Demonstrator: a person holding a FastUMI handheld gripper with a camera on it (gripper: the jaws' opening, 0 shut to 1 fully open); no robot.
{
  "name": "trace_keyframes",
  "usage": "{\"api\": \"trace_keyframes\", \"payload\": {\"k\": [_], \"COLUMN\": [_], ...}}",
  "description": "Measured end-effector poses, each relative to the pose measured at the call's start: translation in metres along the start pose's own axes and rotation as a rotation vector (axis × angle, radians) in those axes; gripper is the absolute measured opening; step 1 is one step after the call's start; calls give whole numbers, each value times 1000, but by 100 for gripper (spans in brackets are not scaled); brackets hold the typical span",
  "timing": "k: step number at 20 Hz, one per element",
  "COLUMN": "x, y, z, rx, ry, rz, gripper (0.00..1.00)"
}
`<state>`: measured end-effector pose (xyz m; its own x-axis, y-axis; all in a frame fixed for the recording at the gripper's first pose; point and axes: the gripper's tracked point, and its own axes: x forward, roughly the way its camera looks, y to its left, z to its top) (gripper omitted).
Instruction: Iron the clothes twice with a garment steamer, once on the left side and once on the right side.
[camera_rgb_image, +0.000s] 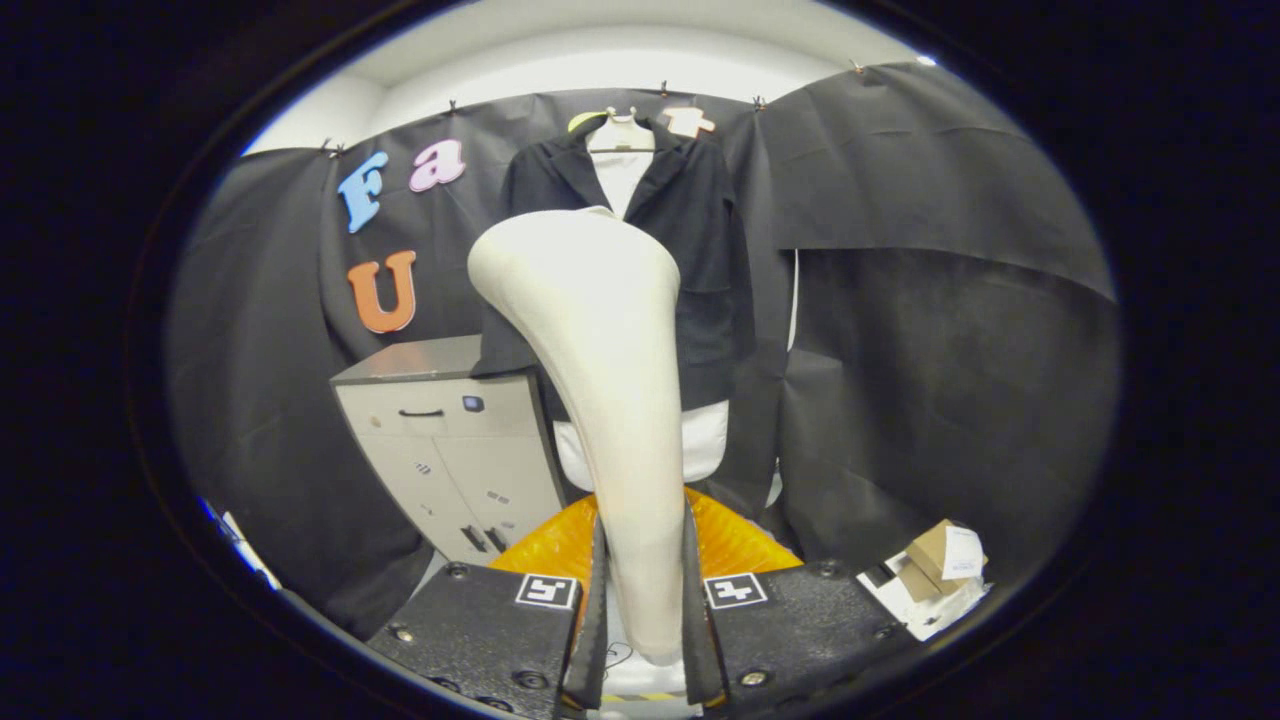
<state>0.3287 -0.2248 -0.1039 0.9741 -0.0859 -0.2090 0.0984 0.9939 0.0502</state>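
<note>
Clamping both fingers of the gripper (643, 600) on the handle of the garment steamer (600, 400), its long axis rising upright, head tilting toward the dark jacket (700, 250) hanging beyond on the booth wall, well apart.

Smooth, matt plastic on the steamer (610, 400) (cream-toned shell); the jacket (700, 260) reads as dull woven cloth, the cabinet (450, 450) as painted metal.
</note>
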Motion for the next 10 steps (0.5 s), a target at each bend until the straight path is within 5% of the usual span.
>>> {"api": "trace_keyframes", "payload": {"k": [10], "x": [-19], "y": [8], "z": [-6], "rx": [-8], "ry": [-4], "rz": [26], "gripper": [33]}}
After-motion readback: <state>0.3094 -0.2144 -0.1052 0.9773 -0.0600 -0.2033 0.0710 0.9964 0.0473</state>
